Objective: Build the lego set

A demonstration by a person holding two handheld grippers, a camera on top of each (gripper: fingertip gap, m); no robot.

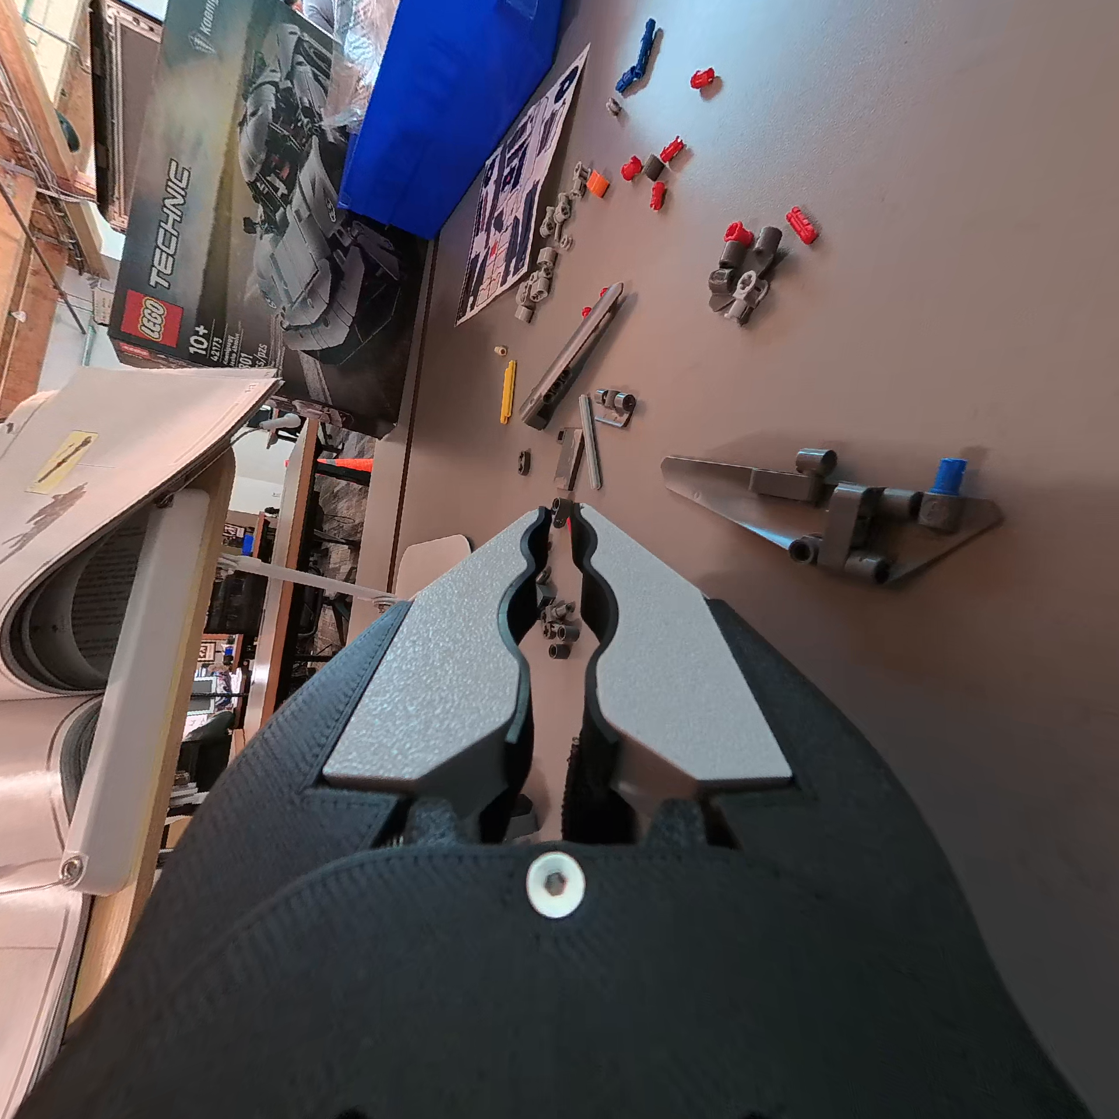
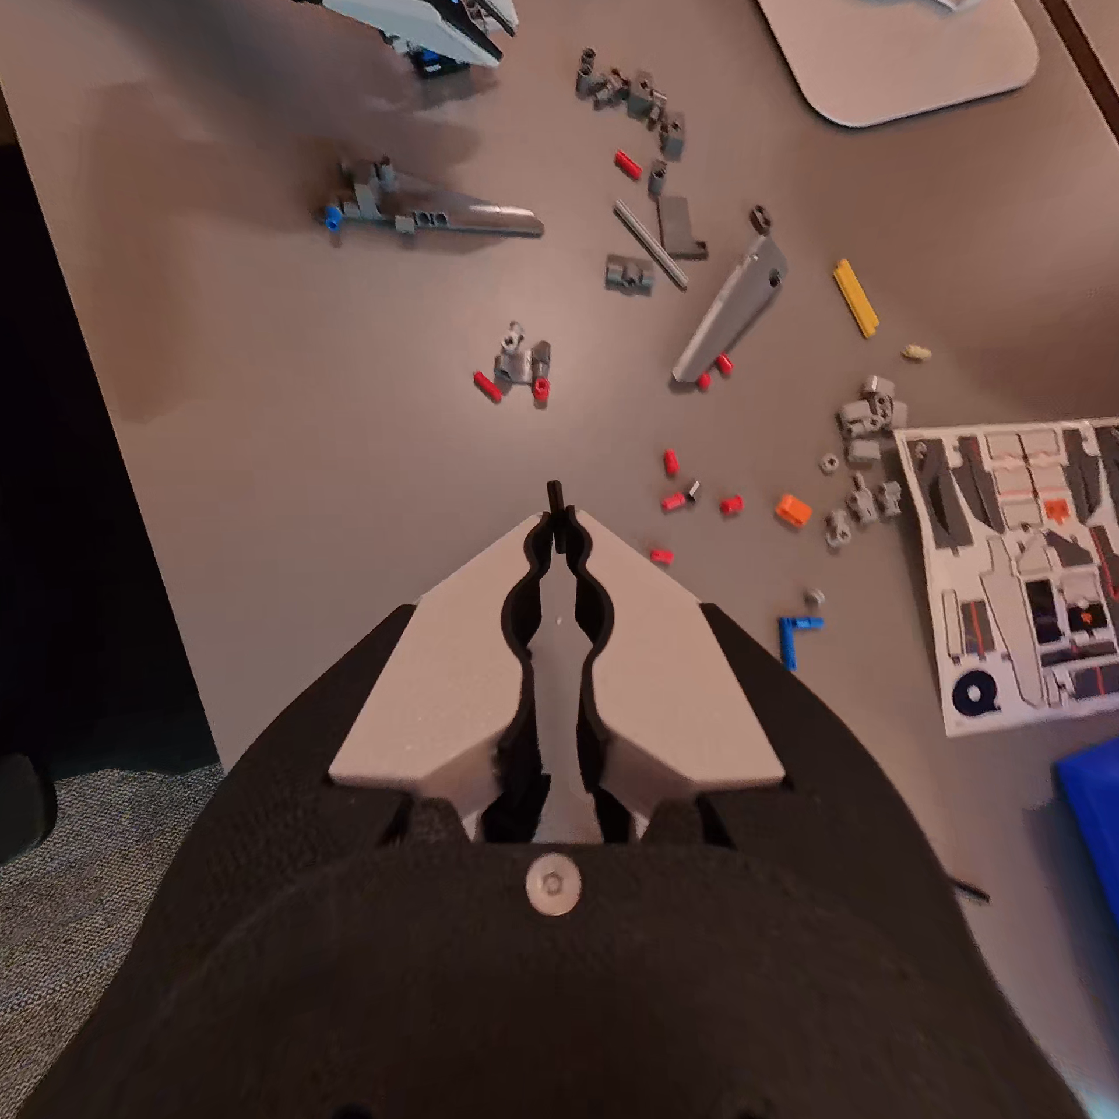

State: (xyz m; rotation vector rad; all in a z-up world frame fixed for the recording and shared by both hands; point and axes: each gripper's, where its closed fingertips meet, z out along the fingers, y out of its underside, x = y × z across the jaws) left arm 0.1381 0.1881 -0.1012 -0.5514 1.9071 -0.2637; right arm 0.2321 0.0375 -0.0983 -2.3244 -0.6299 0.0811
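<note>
My left gripper (image 1: 562,514) is shut on a small black piece with a red part (image 1: 559,513), pinched at the fingertips above the brown table (image 1: 908,726). My right gripper (image 2: 556,518) is shut on a thin black pin (image 2: 554,502) that sticks out past the tips, above the table (image 2: 303,424). A grey wing-shaped assembly with a blue pin (image 1: 848,514) lies right of the left gripper; it also shows far left in the right wrist view (image 2: 424,212). A loose grey panel (image 1: 572,363) (image 2: 726,309) lies among scattered parts.
Red pins (image 2: 672,501), grey connectors (image 1: 557,623), a yellow beam (image 2: 855,297), an orange piece (image 2: 793,510) and a blue angled piece (image 2: 793,636) are scattered around. A sticker sheet (image 2: 1017,575), a blue bin (image 1: 448,103), the set box (image 1: 242,212) and an open booklet (image 1: 91,484) border the table. The gap from one gripper's tips to the other's is roughly 20 cm.
</note>
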